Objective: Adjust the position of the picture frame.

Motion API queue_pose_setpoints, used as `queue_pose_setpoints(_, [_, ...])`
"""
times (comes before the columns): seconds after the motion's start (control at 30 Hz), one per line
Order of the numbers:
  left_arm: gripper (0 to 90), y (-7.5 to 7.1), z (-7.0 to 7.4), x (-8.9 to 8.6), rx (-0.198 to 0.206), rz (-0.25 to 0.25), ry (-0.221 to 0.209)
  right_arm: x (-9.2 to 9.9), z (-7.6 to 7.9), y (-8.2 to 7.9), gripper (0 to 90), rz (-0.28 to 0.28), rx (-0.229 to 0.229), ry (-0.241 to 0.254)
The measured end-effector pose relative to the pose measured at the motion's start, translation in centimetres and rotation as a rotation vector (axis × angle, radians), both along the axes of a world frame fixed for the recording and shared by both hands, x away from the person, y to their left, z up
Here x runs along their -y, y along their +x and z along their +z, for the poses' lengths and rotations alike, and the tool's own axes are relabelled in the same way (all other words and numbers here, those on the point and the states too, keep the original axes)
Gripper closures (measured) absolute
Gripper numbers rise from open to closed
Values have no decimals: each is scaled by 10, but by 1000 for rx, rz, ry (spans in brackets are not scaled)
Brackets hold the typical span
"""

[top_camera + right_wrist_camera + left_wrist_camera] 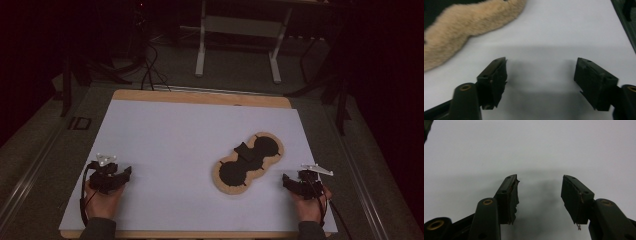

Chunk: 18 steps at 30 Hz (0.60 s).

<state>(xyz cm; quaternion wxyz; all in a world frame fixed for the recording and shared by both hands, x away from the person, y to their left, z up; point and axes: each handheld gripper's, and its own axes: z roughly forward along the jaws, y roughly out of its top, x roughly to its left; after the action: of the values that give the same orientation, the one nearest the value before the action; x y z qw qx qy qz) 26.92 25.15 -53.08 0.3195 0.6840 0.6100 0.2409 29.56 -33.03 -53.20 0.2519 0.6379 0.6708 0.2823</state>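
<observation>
A figure-eight shaped piece [249, 162] with a tan furry rim and a black middle lies flat on the white sheet [175, 135], right of centre. Its tan fur edge [461, 22] fills the upper left of the right gripper view. My right gripper [289, 181] rests at the sheet's near right, just right of that piece, its jaws open [541, 75] over bare sheet. At the near left my left gripper [122, 172] sits in a hand, and its jaws [540, 192] stand open with nothing between them.
The white sheet covers a wooden board [200, 96] on a grey floor. A white metal stand [240, 35] and cables [150, 70] lie beyond the board's far edge. Dark legs [342, 105] stand at the far right.
</observation>
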Motion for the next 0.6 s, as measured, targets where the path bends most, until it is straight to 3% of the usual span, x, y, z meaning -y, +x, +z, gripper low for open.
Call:
queue_pose_setpoints(0.1, [494,-4,4,5,32,-44,36,-4,1,-1,309,30,8,-1])
queue_pose_setpoints(0.17, [489,-5,5,6,39,-57,37,-5,2,-1,315,38,11,-1])
queue_pose_setpoints(0.4, [466,-6,7,3,32,-91,-24,-17,9,-5,372,94,31,45])
queue_pose_setpoints(0.43, [467,-7,8,2,37,-98,-38,-24,13,-7,399,140,48,75])
queue_pose_setpoints(0.6, [527,-8,9,2,37,-114,-54,-41,21,-7,451,210,87,86])
